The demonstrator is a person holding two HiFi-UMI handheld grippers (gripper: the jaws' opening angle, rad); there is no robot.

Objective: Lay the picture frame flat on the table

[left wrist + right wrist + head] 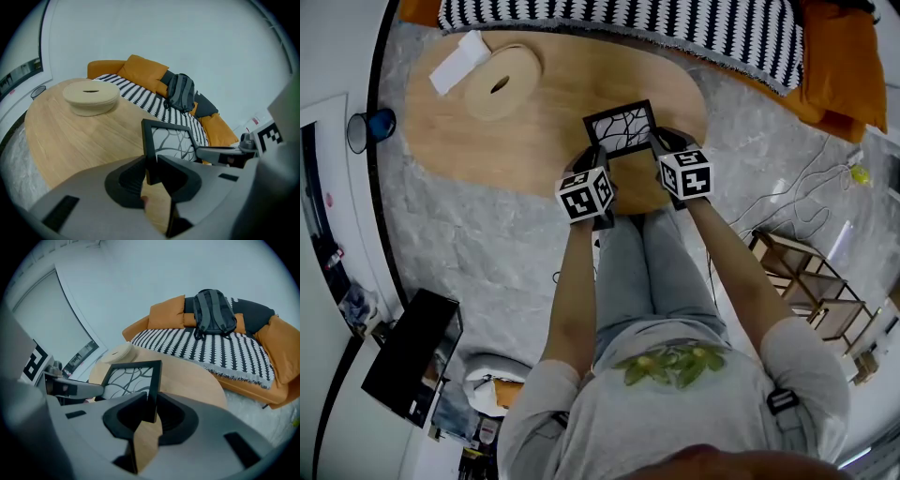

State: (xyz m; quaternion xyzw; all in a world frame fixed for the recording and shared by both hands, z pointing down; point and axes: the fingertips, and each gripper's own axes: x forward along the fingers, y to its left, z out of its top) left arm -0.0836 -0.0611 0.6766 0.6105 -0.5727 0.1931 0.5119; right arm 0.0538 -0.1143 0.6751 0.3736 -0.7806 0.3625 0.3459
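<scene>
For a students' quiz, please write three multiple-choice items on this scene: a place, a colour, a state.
1. Where on the table does the round beige box lie?
A) left of the picture frame
B) right of it
C) under it
2. What colour is the frame's border?
A) white
B) black
C) orange
3. How do the left gripper and right gripper stand?
A) both open
B) one open
C) each shut on a frame edge
Answers: 1 A, the head view shows it far left; 2 B, black in every view; 3 C, each gripper view shows jaws pressing an edge.
</scene>
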